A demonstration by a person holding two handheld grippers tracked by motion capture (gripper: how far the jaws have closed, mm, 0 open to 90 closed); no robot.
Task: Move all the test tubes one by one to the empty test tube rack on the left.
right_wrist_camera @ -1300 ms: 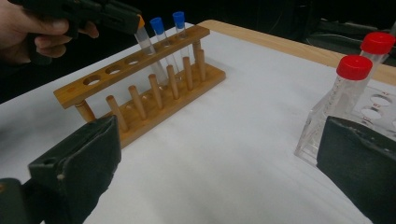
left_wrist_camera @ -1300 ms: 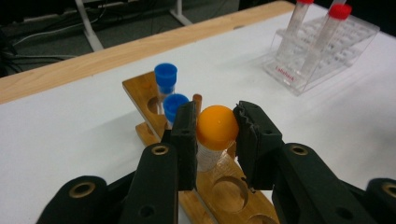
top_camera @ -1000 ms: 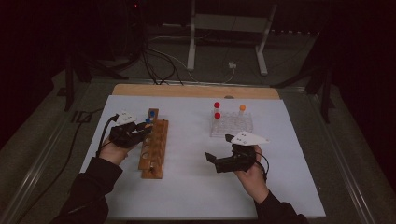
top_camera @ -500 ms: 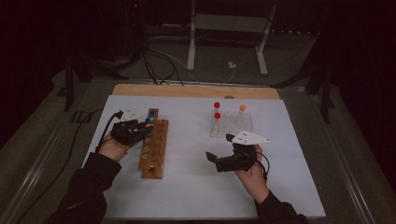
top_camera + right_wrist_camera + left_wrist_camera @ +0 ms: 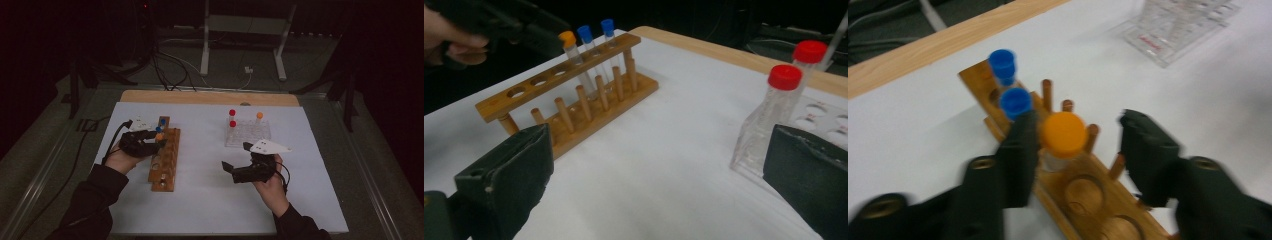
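From above, the left gripper point(image 5: 150, 141) has slid forward along the wooden rack point(image 5: 164, 159). Its own view shows wide jaws flanking the orange-capped tube point(image 5: 1064, 134), seated beside 2 blue-capped tubes point(image 5: 1009, 82), probably just released. The right gripper point(image 5: 664, 180) waits wide, near the clear rack point(image 5: 824, 120).

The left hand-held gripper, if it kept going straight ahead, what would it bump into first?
Most likely the orange-capped tube standing in the wooden rack. The left hand-held gripper is open, and the tube sits between its jaws, close beside one of them. The two blue-capped tubes come after.
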